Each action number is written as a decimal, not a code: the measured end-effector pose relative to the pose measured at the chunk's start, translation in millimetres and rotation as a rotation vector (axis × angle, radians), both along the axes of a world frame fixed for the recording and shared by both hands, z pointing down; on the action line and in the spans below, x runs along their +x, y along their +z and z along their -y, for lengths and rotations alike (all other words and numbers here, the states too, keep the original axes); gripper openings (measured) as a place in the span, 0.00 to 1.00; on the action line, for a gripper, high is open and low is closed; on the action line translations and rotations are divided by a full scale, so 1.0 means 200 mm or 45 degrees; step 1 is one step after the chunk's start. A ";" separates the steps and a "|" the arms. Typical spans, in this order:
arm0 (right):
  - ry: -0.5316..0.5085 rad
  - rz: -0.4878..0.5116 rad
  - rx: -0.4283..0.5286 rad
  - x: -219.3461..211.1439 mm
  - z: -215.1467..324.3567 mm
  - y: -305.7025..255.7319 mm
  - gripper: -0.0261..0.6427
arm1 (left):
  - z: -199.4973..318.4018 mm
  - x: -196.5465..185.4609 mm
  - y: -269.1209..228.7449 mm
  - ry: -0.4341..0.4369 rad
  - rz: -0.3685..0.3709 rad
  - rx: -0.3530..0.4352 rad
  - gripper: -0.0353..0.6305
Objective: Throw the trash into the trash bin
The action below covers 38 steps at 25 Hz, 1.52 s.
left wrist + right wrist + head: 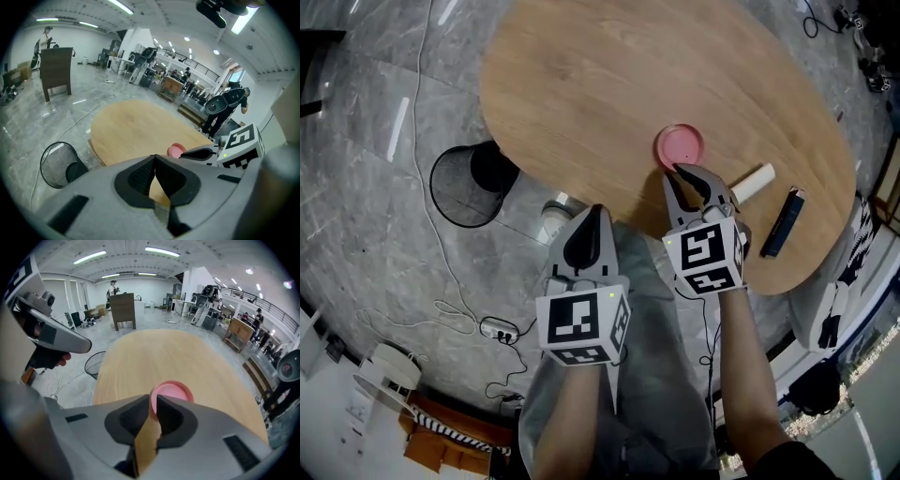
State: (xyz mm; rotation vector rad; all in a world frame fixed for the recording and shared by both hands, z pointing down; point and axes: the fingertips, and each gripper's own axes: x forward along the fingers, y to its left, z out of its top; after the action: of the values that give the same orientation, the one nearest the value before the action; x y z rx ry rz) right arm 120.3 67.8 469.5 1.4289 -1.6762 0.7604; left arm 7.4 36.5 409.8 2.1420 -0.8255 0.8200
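Observation:
A pink round dish (680,145) lies on the oval wooden table (609,84), near its front edge. My right gripper (677,169) hovers just short of the dish, shut with nothing between its jaws; in the right gripper view the dish (171,391) sits right beyond the closed tips (153,398). To the right lie a white roll (754,182) and a dark blue stick-like object (783,223). My left gripper (597,210) is shut and empty over the table's near edge, its tips (154,157) together. A black mesh trash bin (467,186) stands on the floor left of the table.
Cables and a power strip (499,329) trail over the grey floor below the bin. A small white object (555,214) lies on the floor by the table edge. A striped seat (839,291) stands at the right. A wooden chair (56,70) stands far off.

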 end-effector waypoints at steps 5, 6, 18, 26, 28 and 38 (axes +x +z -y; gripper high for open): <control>-0.060 -0.010 -0.076 0.00 0.03 0.08 0.06 | 0.02 -0.03 0.03 -0.029 0.010 -0.016 0.06; -0.071 -0.009 -0.087 -0.01 0.04 0.09 0.06 | 0.03 -0.03 0.04 -0.037 0.010 -0.017 0.06; -0.041 -0.058 -0.167 -0.04 0.07 0.17 0.06 | 0.09 -0.22 0.05 -0.138 0.019 -0.013 0.06; -0.039 0.050 -0.078 -0.32 0.17 0.04 0.06 | 0.15 -0.47 0.04 -0.259 0.023 0.001 0.06; -0.064 0.085 -0.055 -0.43 0.21 0.01 0.06 | 0.17 -0.56 0.03 -0.304 0.024 0.005 0.06; -0.338 0.176 0.018 -1.05 0.50 -0.10 0.06 | 0.29 -1.12 -0.01 -0.593 0.052 0.023 0.06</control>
State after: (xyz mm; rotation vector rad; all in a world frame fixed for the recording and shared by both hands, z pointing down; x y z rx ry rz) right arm -88.8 -31.9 449.0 1.1542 -1.9334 0.7105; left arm -216.9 -21.6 408.1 1.8407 -1.2923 0.6122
